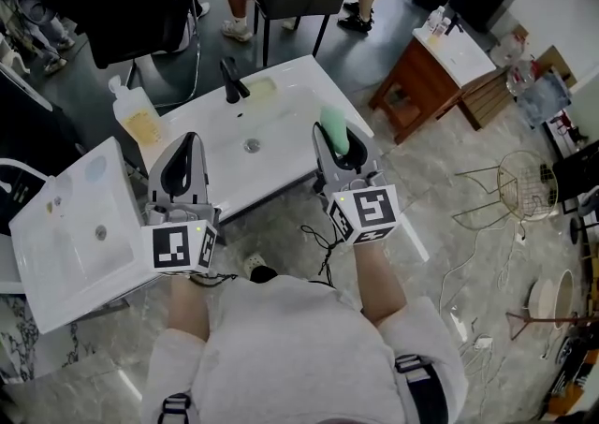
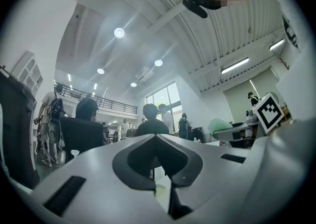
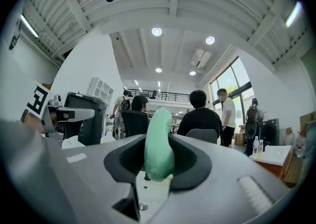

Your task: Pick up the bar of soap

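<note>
Forearms (image 1: 376, 274) outstretched, level; right claw (image 1: 336, 135) pinches soap (image 3: 159, 141), left claw (image 1: 186, 143) jaws together.

Pretty bright indoors, round ceiling lights (image 3: 156, 31) glowing above the right gripper (image 3: 158, 156), heavy fisheye warp, dark corners, close-up jaws slightly soft.

A white short-sleeved shirt (image 1: 290, 347) was worn, with black buckled straps (image 1: 426, 385) seen over it. The left gripper (image 1: 191, 139) and right gripper (image 1: 333, 137) were moulded in pale grey with dark inner linings, each fitted with a white cube (image 1: 182, 246) printed with black square markers.
</note>
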The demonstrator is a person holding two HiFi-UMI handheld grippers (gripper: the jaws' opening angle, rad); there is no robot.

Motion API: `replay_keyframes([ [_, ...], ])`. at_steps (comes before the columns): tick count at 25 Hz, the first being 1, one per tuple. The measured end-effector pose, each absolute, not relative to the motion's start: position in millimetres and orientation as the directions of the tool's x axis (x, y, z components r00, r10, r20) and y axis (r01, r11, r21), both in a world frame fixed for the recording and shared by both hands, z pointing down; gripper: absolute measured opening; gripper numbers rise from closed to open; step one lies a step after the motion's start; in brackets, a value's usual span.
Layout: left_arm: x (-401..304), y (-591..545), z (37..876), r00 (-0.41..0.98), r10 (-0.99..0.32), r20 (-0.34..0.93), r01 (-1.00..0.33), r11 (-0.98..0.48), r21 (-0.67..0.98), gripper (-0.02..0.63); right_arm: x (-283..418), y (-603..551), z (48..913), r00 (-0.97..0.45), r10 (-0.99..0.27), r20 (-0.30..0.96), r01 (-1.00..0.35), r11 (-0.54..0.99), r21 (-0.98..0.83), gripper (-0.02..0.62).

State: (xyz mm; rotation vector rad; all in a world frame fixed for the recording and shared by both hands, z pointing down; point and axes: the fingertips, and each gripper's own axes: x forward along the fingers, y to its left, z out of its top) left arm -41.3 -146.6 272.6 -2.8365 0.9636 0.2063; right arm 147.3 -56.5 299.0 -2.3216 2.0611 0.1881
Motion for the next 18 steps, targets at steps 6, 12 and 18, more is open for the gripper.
replay_keyframes([
  [6, -37.6, -123.0, 272.6, 0.779, -0.603, -0.171, -0.621, -0.779, -0.081, 0.008, 151.1, -33.9, 294.8, 0.108, -0.986, -0.125, -0.991, -0.116, 0.06, 0.126],
  [12, -34.3, -105.3, 274.0, 0.773, -0.612, -0.167, -0.63, -0.773, -0.08, 0.008, 153.8, -17.9, 295.4, 0.095, -0.987, -0.128, -0.993, -0.104, 0.059, 0.126],
  [18, -27.3, -92.3, 273.0, 0.772, -0.614, -0.164, -0.631, -0.771, -0.083, 0.008, 161.5, -5.7, 293.8, 0.095, -0.986, -0.136, -0.993, -0.104, 0.056, 0.126],
])
